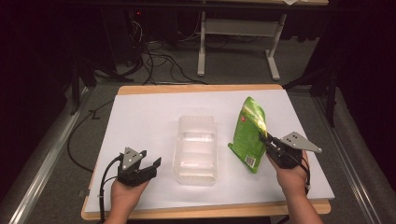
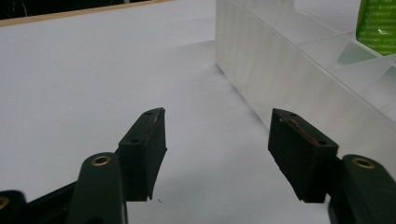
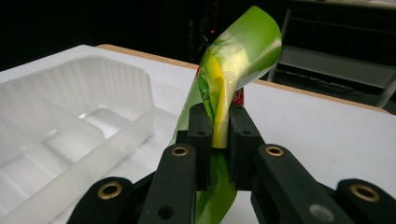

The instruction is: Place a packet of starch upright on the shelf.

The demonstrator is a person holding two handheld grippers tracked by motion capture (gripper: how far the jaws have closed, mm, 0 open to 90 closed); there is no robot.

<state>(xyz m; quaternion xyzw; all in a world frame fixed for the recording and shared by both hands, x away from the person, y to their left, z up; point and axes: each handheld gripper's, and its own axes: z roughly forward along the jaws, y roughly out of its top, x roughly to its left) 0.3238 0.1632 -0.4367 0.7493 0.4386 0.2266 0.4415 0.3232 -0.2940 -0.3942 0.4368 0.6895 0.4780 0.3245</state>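
- Green snack bag (image 1: pixel 249 134) in the high view is held up over the white worktop (image 1: pixel 140 121), just to the right of the clear plastic tray (image 1: pixel 196 149). Its long axis runs from near to far and its top points away from the person. The right claw (image 1: pixel 267 140) pinches its right edge, so the tray lies to the left of this claw.
- The left gripper view has the left claw (image 2: pixel 217 140) spread wide with nothing between the jaws; the tray wall (image 2: pixel 280 79) stands just ahead to its right.
- The right gripper view shows the right claw (image 3: pixel 218 135) pressed together on the bag (image 3: pixel 233 60), which rises and curls over; the tray (image 3: pixel 70 121) is near on the left.
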